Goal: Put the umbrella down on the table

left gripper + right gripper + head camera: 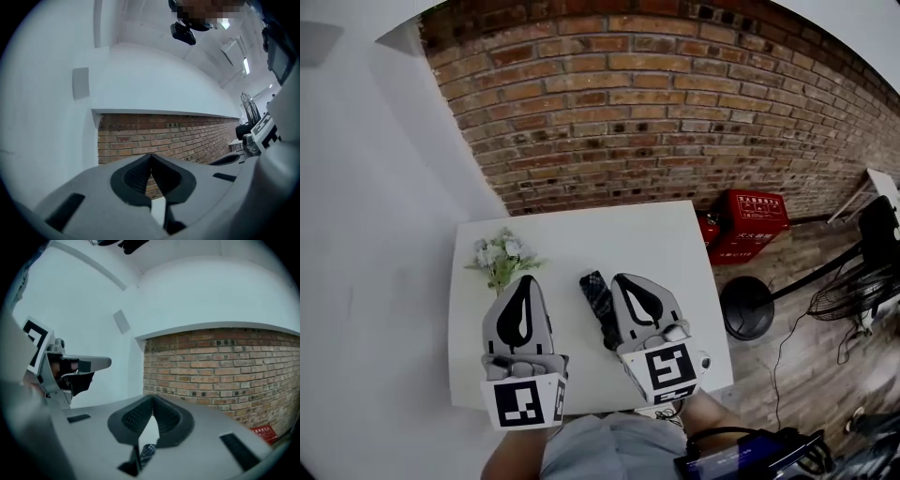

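The folded dark umbrella [598,302] lies on the white table [581,239] between the left gripper [523,281] and the right gripper [623,278], both closed and empty above it, near a small bunch of flowers [499,255].

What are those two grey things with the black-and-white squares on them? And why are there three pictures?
They are tools that a person holds: a grey left gripper and a grey right gripper, each with two jaws that pinch like tongs. One picture comes from a camera on the person's head, looking down. The other two come from small cameras riding on each gripper, looking along its jaws toward the red brick wall. On the white table lie a small bunch of pale flowers and a dark folded umbrella. Both grippers are shut and hold nothing.
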Tool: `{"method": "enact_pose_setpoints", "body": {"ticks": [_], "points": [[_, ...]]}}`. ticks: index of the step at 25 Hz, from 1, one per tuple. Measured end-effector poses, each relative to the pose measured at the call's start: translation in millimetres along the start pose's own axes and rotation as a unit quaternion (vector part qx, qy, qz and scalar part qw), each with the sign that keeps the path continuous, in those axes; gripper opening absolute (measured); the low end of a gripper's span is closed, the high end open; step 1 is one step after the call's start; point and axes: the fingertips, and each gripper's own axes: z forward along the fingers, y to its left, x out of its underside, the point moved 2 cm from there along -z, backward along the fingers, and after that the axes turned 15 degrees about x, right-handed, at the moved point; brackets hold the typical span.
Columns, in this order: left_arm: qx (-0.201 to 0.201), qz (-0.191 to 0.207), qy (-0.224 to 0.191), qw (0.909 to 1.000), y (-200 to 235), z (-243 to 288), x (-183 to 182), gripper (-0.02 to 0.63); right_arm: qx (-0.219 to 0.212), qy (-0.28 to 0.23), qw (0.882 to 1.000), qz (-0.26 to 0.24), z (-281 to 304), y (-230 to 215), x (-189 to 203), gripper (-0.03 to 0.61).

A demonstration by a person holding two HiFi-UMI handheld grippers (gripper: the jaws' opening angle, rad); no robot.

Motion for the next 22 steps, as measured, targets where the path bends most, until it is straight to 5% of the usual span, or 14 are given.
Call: {"method": "enact_pose_setpoints", "body": {"ticks": [16,22], "points": [[0.000,0.016,-0.014,0.9998,-11.2,-6.9,-13.7,0.008,0.007,-0.042,0.999,-0.021,-20.1,-6.7,-20.2,0.003],[0.002,-0.006,0.002,1.0000,-18.2,-3.6,-6.6,0.008,0.006,-0.039,0.999,-0.023,-17.6,-10.4,-17.2,0.005]]}}
